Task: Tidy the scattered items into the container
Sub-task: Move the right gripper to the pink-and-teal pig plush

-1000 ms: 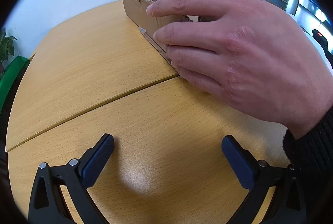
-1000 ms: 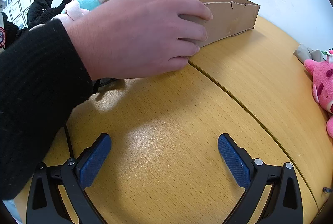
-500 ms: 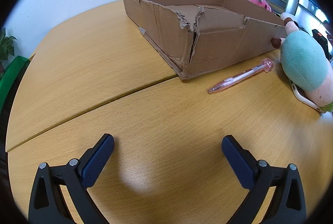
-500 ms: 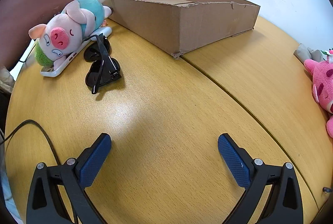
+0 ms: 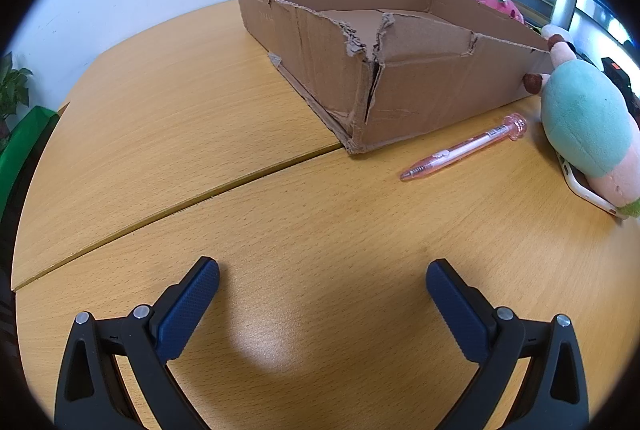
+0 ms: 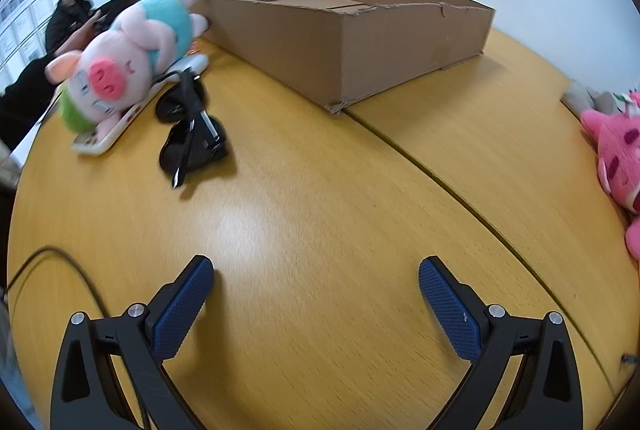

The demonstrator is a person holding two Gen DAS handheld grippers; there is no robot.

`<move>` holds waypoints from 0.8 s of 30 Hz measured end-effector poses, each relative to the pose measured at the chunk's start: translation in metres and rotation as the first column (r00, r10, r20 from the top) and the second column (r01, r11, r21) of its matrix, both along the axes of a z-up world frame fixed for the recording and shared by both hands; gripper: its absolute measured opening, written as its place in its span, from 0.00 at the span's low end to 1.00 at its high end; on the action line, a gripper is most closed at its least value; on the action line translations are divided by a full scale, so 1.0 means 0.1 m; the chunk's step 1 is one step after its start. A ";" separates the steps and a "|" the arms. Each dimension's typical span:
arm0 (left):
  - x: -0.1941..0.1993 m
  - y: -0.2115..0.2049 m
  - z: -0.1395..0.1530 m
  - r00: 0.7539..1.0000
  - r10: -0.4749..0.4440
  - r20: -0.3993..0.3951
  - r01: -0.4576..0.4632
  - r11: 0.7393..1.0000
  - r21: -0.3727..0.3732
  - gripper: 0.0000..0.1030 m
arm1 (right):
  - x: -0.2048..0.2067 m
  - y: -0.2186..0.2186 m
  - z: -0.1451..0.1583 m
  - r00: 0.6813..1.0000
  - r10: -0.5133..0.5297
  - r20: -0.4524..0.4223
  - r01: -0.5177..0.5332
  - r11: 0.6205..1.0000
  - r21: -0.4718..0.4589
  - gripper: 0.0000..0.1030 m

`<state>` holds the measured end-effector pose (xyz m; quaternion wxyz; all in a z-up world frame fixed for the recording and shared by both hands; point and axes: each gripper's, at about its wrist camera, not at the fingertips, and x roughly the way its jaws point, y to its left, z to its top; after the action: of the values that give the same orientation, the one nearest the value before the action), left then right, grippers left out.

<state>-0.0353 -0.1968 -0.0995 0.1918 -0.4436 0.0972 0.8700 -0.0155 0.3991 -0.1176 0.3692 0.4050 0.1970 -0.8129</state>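
change: bare hand gone from box [image 5: 404, 86], view clear | items: pen [image 5: 464, 149], pig [image 6: 132, 58], sunglasses [image 6: 190, 134] on desk [image 5: 320, 214] beside box, none inside | left gripper [image 5: 322, 284], right gripper [image 6: 316, 282]: jaws wide, empty | tidying can begin

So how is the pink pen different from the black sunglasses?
The pink pen is see-through and light; the black sunglasses are dark and solid. The pen is one thin straight stick, while the sunglasses are chunkier, with round lenses and arms. The pen lies close beside the cardboard box; the sunglasses sit next to the pig plush. Both rest on the table, outside the box.
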 end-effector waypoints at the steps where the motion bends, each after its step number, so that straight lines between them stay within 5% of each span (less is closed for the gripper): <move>1: 0.02 0.03 0.00 0.998 0.056 0.000 -0.056 0.998 0.000 1.00 | 0.01 -0.03 0.00 0.999 -0.050 0.000 0.050 0.999 0.000 1.00; 3: 0.10 0.09 0.02 0.983 0.185 -0.002 -0.185 0.983 -0.003 1.00 | 0.06 -0.12 -0.01 0.986 -0.165 -0.001 0.165 0.986 -0.001 1.00; 6: 0.28 0.21 0.01 0.916 0.402 -0.002 -0.402 0.916 -0.002 1.00 | 0.21 -0.23 0.04 0.957 -0.288 -0.003 0.288 0.957 -0.001 1.00; 8: 0.37 0.31 -0.01 0.892 0.453 -0.003 -0.453 0.892 -0.003 1.00 | 0.29 -0.28 0.03 0.942 -0.335 -0.005 0.335 0.942 0.001 1.00; 18: 0.48 0.65 0.02 0.905 0.426 -0.003 -0.426 0.904 0.026 1.00 | 0.44 -0.34 0.09 0.906 -0.422 -0.004 0.422 0.906 -0.004 1.00; 24: 0.76 0.81 0.29 0.899 0.437 0.029 -0.429 0.864 0.265 0.99 | 0.58 -0.51 0.12 0.887 -0.461 -0.001 0.461 0.887 -0.004 1.00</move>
<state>0.0410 -0.1160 -0.0704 0.0476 -0.4106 -0.1187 0.9028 0.0427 0.3478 -0.1058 0.1663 0.4387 0.0944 -0.8781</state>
